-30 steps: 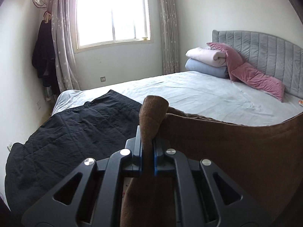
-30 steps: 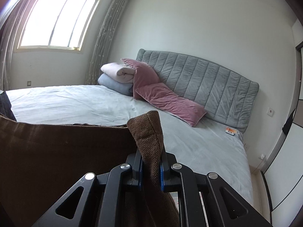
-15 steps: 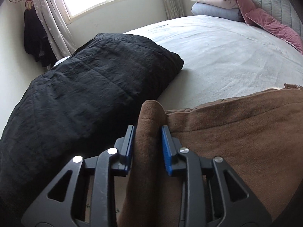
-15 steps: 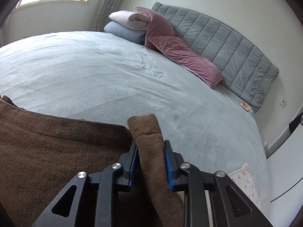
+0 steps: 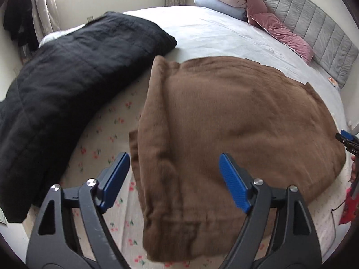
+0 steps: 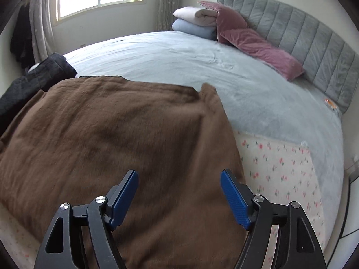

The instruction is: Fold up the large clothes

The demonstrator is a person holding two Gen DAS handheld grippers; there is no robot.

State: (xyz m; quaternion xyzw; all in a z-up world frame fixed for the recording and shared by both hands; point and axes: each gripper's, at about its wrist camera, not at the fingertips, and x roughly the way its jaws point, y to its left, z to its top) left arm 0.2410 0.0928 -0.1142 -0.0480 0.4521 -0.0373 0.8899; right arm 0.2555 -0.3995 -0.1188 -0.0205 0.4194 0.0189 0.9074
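Observation:
A large brown garment lies spread on the bed, its left edge folded into a long ridge. My left gripper hovers over its near left part, jaws opening wide, and its blue pads touch no cloth. In the right wrist view the same brown garment fills the foreground. My right gripper hangs above its near right edge, jaws likewise opening, with nothing pressed between them. The right gripper's tip shows at the far right of the left wrist view.
A black quilted blanket lies left of the garment. The grey bedsheet stretches behind, over a floral mattress cover. Folded pink and blue blankets, pink pillows and a grey headboard stand at the far end.
Both grippers came down toward the bed, tipped downward and let go of the brown garment's corners. The garment now lies flat on the bed.

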